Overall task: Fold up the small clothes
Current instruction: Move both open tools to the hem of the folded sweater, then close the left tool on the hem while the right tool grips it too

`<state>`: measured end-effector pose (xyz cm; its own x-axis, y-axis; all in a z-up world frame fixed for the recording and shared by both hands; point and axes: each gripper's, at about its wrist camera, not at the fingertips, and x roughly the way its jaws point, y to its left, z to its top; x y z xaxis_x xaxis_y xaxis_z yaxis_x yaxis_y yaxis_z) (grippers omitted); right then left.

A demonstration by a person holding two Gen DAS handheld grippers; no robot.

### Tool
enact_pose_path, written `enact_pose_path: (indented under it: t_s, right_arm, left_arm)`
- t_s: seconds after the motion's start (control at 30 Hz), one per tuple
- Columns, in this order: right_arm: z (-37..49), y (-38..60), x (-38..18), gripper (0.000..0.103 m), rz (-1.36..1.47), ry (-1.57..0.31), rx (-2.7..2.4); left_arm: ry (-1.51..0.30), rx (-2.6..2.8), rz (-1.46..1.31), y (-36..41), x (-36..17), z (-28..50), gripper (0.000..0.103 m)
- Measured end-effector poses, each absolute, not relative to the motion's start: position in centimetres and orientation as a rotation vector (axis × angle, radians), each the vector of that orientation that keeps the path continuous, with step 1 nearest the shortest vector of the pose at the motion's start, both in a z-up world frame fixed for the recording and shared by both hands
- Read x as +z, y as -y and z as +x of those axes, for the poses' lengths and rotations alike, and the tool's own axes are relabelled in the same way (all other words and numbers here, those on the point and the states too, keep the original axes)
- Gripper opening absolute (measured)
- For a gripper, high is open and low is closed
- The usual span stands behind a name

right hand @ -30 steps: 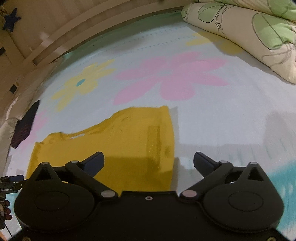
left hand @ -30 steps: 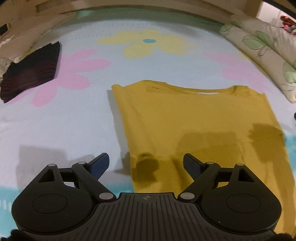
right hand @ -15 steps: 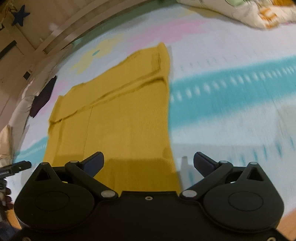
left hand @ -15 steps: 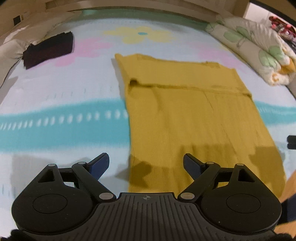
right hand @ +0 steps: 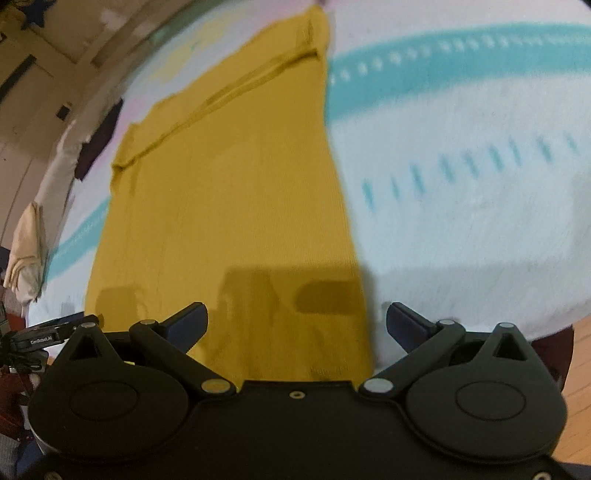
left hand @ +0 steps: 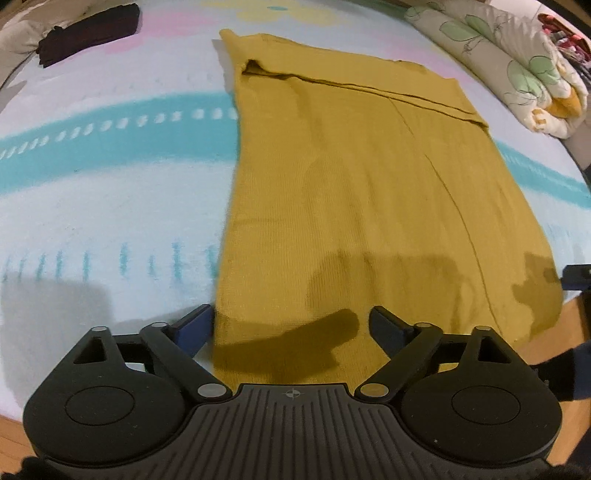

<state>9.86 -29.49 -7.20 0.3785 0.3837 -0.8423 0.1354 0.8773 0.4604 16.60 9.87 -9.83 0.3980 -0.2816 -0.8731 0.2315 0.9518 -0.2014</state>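
Tongs nearer hem, dark garment far

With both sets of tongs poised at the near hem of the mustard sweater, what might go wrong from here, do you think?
1. The mustard sweater hem hangs at the bed edge; a loose pinch may drag it off.
2. The left tongs, jaws opening, straddle only the hem's left corner, so a grab may catch one layer and undo the sleeve fold.
3. The right tongs sit over the opposite corner; uneven lifting would skew the fold.
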Motion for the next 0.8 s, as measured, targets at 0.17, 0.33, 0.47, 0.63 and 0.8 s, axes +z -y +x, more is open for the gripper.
enact_pose_path:
  t_s: [0.17,0.33,0.47,0.63,0.8]
  right_arm:
    - [10.2,28.7,-7.2,0.103,0.479,-1.181,0.176]
    - [10.1,29.0,-7.6,0.103,0.544,-1.168,0.205]
    - [10.1,29.5,-7.9,0.103,0.606,-1.154,0.23]
    - [10.1,29.5,-8.0,0.103,0.637,-1.147,0.248]
    - [10.1,29.4,-7.9,0.097,0.625,-1.15,0.237]
  left_arm:
    - [-1.115,-0.331,-0.095,-9.8,-10.4,16.7,0.102]
    - [-1.109,-0.306,-0.147,-10.3,-10.5,16.4,0.102]
    - [-1.115,-0.28,-0.184,-10.6,-10.4,16.5,0.102]
    - [-1.108,-0.263,-0.233,-11.2,-10.2,16.6,0.093]
    - [-1.077,-0.222,-0.183,-11.4,-9.6,16.2,0.054]
